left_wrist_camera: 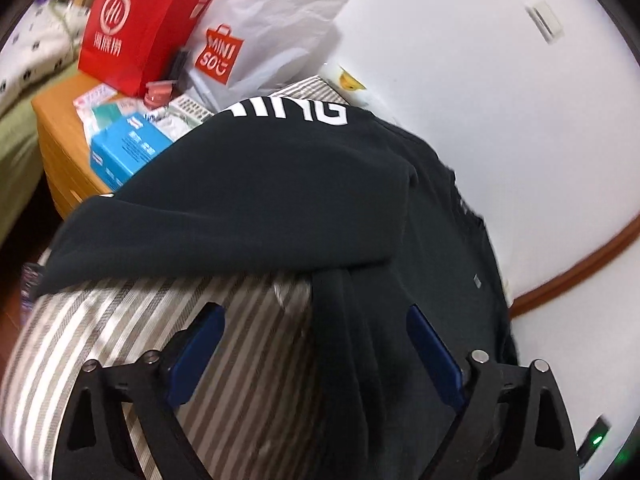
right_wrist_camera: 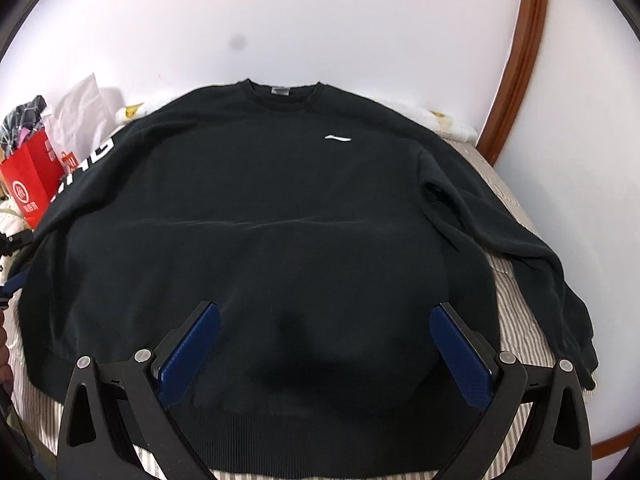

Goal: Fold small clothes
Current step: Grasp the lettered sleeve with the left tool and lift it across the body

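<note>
A black sweatshirt [right_wrist_camera: 256, 208] lies spread front-up on a striped bed cover [right_wrist_camera: 516, 312], collar at the far side, with a small white logo [right_wrist_camera: 338, 138] on the chest. My right gripper [right_wrist_camera: 324, 320] hovers open over its lower middle, near the hem, with nothing pinched. In the left wrist view the sleeve with white lettering [left_wrist_camera: 256, 184] lies folded across the sweatshirt's side. My left gripper [left_wrist_camera: 316, 320] is open over the sweatshirt's edge. A dark fold of cloth runs between its blue pads [left_wrist_camera: 200, 352], which do not press on it.
Beside the bed stands a wooden nightstand [left_wrist_camera: 60, 136] with a red paper bag [left_wrist_camera: 136, 28], a white shopping bag [left_wrist_camera: 264, 32], a blue box [left_wrist_camera: 124, 152] and small clutter. A white wall [right_wrist_camera: 280, 20] backs the bed. A brown wooden frame [right_wrist_camera: 520, 60] curves at the right.
</note>
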Demonstrator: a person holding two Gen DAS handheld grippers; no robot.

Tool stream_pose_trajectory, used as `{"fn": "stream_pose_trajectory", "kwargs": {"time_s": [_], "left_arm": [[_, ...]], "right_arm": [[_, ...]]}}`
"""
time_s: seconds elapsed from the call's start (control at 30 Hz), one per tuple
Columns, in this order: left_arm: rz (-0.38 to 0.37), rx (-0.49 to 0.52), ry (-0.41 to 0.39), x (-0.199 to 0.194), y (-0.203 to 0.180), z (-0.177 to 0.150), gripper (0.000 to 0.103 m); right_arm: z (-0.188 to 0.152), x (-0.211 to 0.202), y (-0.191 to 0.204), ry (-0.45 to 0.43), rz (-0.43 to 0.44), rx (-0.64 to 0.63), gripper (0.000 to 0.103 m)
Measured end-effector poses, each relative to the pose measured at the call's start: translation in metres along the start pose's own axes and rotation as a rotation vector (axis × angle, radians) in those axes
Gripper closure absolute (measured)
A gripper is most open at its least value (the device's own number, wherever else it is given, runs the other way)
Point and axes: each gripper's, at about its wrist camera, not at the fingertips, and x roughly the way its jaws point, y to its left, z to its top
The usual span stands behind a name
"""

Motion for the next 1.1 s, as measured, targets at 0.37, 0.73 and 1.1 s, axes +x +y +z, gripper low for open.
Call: {"fn": "stream_pose_trajectory", "kwargs": {"time_s": [0.37,0.73,1.1], "left_arm": [[0.145,-0.105,-0.065,0.021,0.001,0.039,0.073],[0.233,0.269,-0.223,-0.007,-0.115,0.085,0.096],[0.134,0.749,-0.195,0.063,-0.302,0.024,0.096]], "right_arm": [[0.008,0.028,-0.021,0.058,0.075,0.083,0.0],[0.001,0.036,-0.066,0.062,0.081,0.153,0.0],[-0.009,0.034,-0.102,0.062,0.049,0.201,0.0]]}}
